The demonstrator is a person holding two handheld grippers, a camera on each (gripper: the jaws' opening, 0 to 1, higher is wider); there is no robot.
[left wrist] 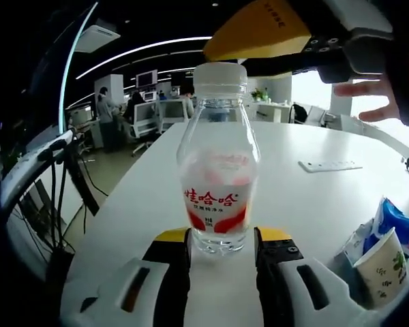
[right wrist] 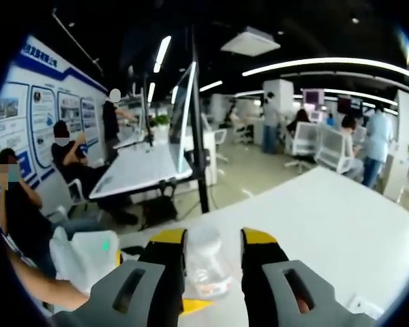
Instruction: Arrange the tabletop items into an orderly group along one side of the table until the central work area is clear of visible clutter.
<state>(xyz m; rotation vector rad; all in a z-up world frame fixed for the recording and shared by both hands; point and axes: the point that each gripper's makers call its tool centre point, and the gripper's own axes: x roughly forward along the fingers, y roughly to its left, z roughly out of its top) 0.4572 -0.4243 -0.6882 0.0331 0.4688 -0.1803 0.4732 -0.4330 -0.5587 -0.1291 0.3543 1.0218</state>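
I see white table carrying clear water bottle, upright, near edge. White power strip lies flat farther back. Paper cup and blue-white packet sit together at right.

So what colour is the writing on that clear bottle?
Red, on the bottle label's white band, best seen in the left gripper view.

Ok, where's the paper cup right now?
In the left gripper view, the paper cup sits at lower right on the white table, beside a blue-and-white packet.
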